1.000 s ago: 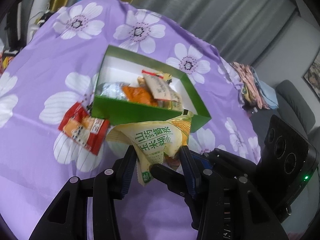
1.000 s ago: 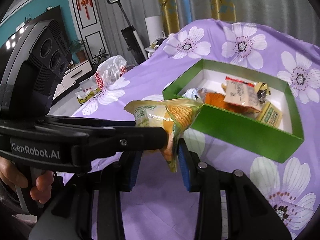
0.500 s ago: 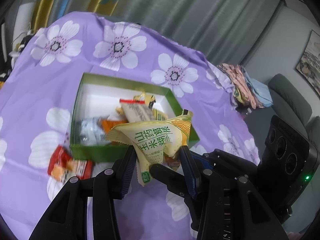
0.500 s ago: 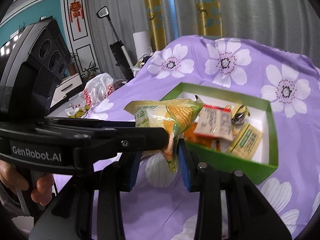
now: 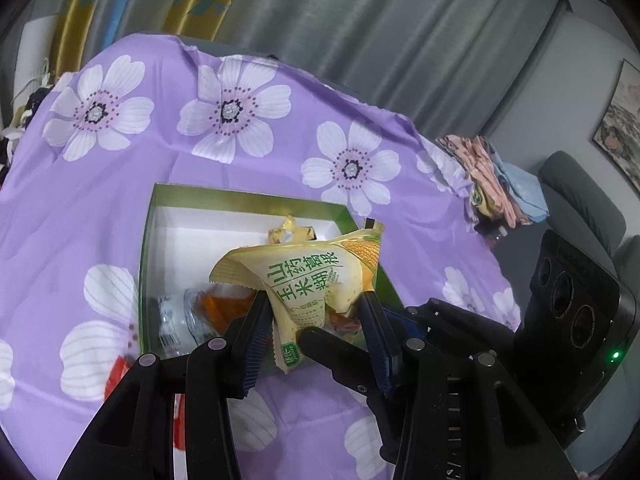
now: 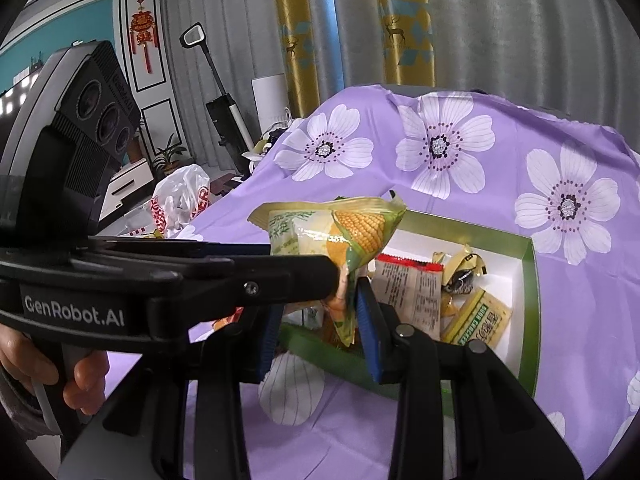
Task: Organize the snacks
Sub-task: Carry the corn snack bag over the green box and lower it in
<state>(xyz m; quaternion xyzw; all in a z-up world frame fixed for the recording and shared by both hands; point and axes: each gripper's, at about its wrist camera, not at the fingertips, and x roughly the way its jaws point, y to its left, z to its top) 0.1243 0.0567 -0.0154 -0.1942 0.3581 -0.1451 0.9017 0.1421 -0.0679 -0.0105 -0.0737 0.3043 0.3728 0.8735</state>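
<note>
Holding one yellow corn packet (image 5: 304,280) between them, both tongs carry it above the near wall of the green box (image 5: 248,200). The left tongs (image 5: 316,320) are closed on the packet's lower body, pads pressing its two sides. The right tongs (image 6: 320,320) are closed on the corner beside that grip, with one finger crossing in front of the packet. The double grip probably keeps the puffy, slippery bag from twisting or sagging. It hangs just above the box's near wall so it can go down among the other snacks, which fits the job of gathering snacks into one container.

There is one box, lidless and white inside, on the table (image 5: 120,200) under a purple flowered cloth.

Five snacks show inside the box:
- one clear crinkled wrapper (image 5: 180,316) at the near left corner of the box
- one orange packet (image 5: 224,304) beside it
- one beige packet with a red top edge (image 6: 408,288) toward the middle of the box
- one gold-wrapped sweet (image 6: 464,268) behind that, nearer the box's far wall
- one green-and-yellow cracker packet (image 6: 480,320) by the box's right wall

More may lie hidden under the held packet.

One red packet (image 5: 116,372) lies outside the box, just off its near left corner, and judging by the task it has yet to go in.
</note>
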